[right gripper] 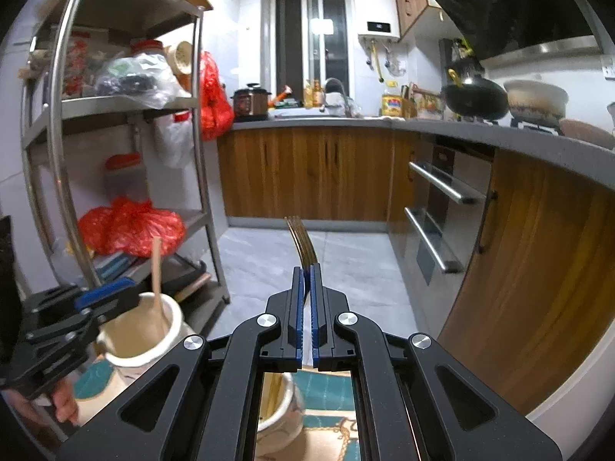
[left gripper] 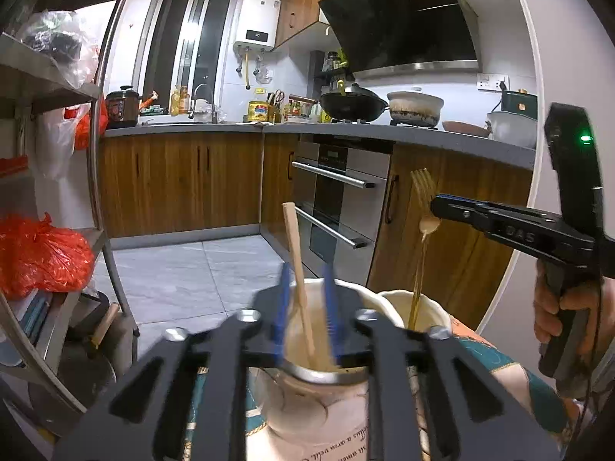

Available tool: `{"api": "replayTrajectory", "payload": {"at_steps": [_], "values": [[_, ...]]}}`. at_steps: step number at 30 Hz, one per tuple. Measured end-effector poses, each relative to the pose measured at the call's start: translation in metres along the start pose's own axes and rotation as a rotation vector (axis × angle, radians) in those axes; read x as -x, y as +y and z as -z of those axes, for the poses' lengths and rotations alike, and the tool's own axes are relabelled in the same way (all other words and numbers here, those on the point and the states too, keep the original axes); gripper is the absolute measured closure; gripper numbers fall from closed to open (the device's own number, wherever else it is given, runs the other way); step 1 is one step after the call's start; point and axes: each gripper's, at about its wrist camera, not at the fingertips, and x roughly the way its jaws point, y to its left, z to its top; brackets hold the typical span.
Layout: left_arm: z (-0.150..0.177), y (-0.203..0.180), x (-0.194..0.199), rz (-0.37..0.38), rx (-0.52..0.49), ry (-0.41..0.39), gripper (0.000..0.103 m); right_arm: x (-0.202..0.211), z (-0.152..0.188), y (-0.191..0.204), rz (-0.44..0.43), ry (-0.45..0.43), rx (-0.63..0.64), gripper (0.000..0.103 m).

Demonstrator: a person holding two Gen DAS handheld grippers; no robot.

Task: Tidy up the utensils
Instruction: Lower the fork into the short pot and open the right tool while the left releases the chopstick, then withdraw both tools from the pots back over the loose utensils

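Observation:
In the left wrist view my left gripper (left gripper: pixel 307 307) is open, its blue pads on either side of a wooden utensil (left gripper: pixel 298 269) that stands in a cream cup (left gripper: pixel 319 415); neither pad presses on it. My right gripper (left gripper: pixel 436 205) is shut on a golden fork (left gripper: pixel 423 184), tines up. A golden spoon (left gripper: pixel 428 224) shows just below the fingertips, its handle reaching down into a second cream cup (left gripper: pixel 434 307); whether the spoon is gripped too, I cannot tell. From the right wrist, my right gripper (right gripper: pixel 306 280) pinches the golden fork (right gripper: pixel 301 242), and my left gripper (right gripper: pixel 115 292) is over the first cream cup (right gripper: pixel 130 349).
Both cups stand on a teal patterned cloth (left gripper: pixel 538 392). A steel shelf rack (right gripper: pixel 207 192) with red bags (right gripper: pixel 130 226) is at the left. Wooden cabinets and an oven (left gripper: pixel 338 199) are across the grey tiled floor. A hand (left gripper: pixel 569 307) holds the right gripper.

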Motion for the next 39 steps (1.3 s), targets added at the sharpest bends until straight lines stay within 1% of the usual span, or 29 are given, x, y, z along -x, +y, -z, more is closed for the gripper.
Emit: {"api": "replayTrajectory", "payload": {"at_steps": [1,4,6,7,8,9,10,12,14,15,16,17,18,19,20,21,23,24,27,31,36,38,39], "values": [[0.0,-0.001,0.003,0.0,-0.004,-0.003,0.065,-0.001,0.0,-0.001,-0.003,0.008,-0.007,0.099],[0.0,-0.007,0.008,-0.004,-0.028,0.001,0.064,-0.005,0.001,-0.004,0.002,0.027,-0.023,0.098],[-0.001,-0.009,0.011,-0.006,-0.034,0.006,0.064,-0.006,0.001,-0.004,0.006,0.033,-0.023,0.095],[-0.001,-0.009,0.012,-0.007,-0.033,0.007,0.062,-0.006,0.001,-0.004,0.008,0.034,-0.024,0.092],[-0.002,-0.01,0.015,-0.009,-0.03,0.007,0.059,-0.005,0.001,-0.004,0.006,0.034,-0.024,0.09],[-0.003,-0.01,0.016,-0.013,-0.029,0.007,0.057,-0.003,0.0,-0.004,0.006,0.034,-0.023,0.085],[-0.005,-0.011,0.019,-0.018,-0.028,0.005,0.054,-0.001,0.0,-0.004,0.004,0.031,-0.025,0.077],[-0.007,-0.012,0.025,-0.024,-0.025,0.002,0.051,0.007,-0.001,-0.004,0.0,0.02,-0.032,0.069],[-0.008,-0.013,0.031,-0.032,-0.018,0.003,0.042,0.015,0.0,-0.004,-0.008,0.014,-0.04,0.061],[-0.008,-0.014,0.034,-0.037,-0.014,0.004,0.039,0.022,0.001,-0.005,-0.015,0.011,-0.046,0.051],[-0.009,-0.015,0.039,-0.046,-0.009,0.004,0.035,0.026,0.002,-0.005,-0.02,0.007,-0.049,0.039],[-0.009,-0.016,0.043,-0.051,-0.005,0.004,0.031,0.031,0.003,-0.004,-0.025,0.0,-0.053,0.033],[-0.01,-0.017,0.047,-0.055,-0.003,0.004,0.028,0.038,0.006,-0.004,-0.034,-0.008,-0.056,0.025],[-0.01,-0.019,0.052,-0.06,-0.001,0.002,0.022,0.044,0.008,-0.003,-0.04,-0.013,-0.056,0.019],[-0.01,-0.021,0.058,-0.065,0.001,-0.001,0.016,0.049,0.01,-0.003,-0.044,-0.018,-0.056,0.016],[-0.01,-0.022,0.062,-0.066,0.001,-0.005,0.014,0.056,0.013,-0.002,-0.048,-0.025,-0.055,0.008],[-0.01,-0.026,0.073,-0.068,0.006,-0.016,0.007,0.069,0.02,0.0,-0.046,-0.036,-0.048,0.006],[-0.009,-0.027,0.078,-0.071,0.011,-0.019,0.005,0.071,0.022,0.001,-0.044,-0.035,-0.043,0.005],[-0.007,-0.032,0.089,-0.075,0.028,-0.008,0.005,0.081,0.035,0.003,-0.026,-0.011,-0.021,0.005],[0.003,-0.034,0.099,-0.081,0.05,0.029,0.005,0.092,0.052,-0.002,-0.007,0.015,-0.034,0.005],[0.019,-0.036,0.102,-0.09,0.069,0.082,0.005,0.101,0.077,-0.011,0.045,0.05,-0.024,0.005],[0.028,-0.04,0.102,-0.088,0.069,0.112,0.005,0.104,0.086,-0.013,0.08,0.056,-0.007,0.005],[0.032,-0.041,0.102,-0.088,0.068,0.121,0.005,0.105,0.093,-0.015,0.117,0.064,0.004,0.005]]}}
